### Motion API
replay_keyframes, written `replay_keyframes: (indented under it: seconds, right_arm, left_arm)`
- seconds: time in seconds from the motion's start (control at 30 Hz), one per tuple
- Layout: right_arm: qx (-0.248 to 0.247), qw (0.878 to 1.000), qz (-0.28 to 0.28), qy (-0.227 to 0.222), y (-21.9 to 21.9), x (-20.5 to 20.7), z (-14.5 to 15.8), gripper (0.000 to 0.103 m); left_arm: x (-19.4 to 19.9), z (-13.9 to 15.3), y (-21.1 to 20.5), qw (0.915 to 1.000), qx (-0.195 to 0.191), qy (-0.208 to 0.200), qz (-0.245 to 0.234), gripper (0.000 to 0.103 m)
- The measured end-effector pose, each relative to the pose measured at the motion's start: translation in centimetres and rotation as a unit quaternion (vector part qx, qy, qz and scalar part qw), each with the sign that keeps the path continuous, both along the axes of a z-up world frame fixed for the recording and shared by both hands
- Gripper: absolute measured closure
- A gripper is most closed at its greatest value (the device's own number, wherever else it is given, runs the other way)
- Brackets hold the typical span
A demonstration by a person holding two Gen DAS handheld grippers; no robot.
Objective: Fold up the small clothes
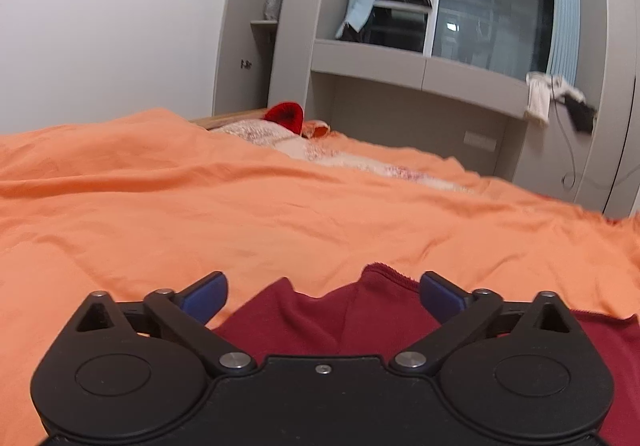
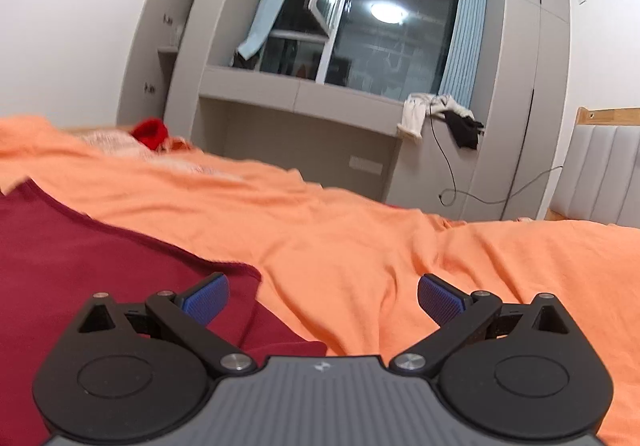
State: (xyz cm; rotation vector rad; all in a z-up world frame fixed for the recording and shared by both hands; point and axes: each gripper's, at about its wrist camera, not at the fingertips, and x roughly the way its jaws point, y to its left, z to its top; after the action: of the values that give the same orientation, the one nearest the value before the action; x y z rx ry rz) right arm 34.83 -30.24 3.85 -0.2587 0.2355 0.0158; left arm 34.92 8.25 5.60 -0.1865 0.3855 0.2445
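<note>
Here, left gripper [image 1: 323,296] is spread wide over the dark red knit garment [image 1: 360,320] rumpled on the orange bedsheet [image 1: 240,214], pads gripping nothing. Right gripper [image 2: 323,296] likewise wide and empty, garment's corner under its left finger [image 2: 206,300].

My left gripper [image 1: 323,296] is matt black plastic with bright metal pivot pins, and its blue pads [image 1: 206,296] look smooth here. On my right gripper [image 2: 323,296] the blue pads [image 2: 440,300] are finely ribbed, and its grey housing [image 2: 320,398] is grooved. The maroon garment [image 1: 376,322] is soft matt knit with a stitched hem. The orange bedsheet [image 1: 280,214] is thin, creased matt cloth. The cabinets [image 2: 520,86] are smooth grey.
</note>
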Motion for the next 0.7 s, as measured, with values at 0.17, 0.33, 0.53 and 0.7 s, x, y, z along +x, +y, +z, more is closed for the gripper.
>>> replay_keyframes:
  seconds: [0.17, 0.33, 0.53, 0.7]
  right_arm:
    - [0.005, 1.0, 0.024, -0.016, 1.6, -3.4, -0.1, 0.0]
    - [0.006, 0.997, 0.06, -0.037, 4.0, -5.6, 0.2, 0.0]
    - [0.012, 0.994, 0.11, -0.021, 7.8, -6.0, -0.3, 0.0]
    - [0.02, 0.99, 0.141, -0.001, 10.9, -5.6, -0.8, 0.0]
  left_arm:
    - [-3.1, 0.5, 1.3, 0.9996, 0.008, -0.027, 0.005, 0.001]
    - [-6.8, 0.5, 3.0, 0.9986, -0.017, -0.04, 0.028, 0.001]
    - [-9.8, -0.7, 4.9, 0.9961, -0.084, -0.014, 0.022, 0.001]
    - [-11.1, -1.8, 6.0, 0.9906, -0.137, 0.007, 0.004, 0.001]
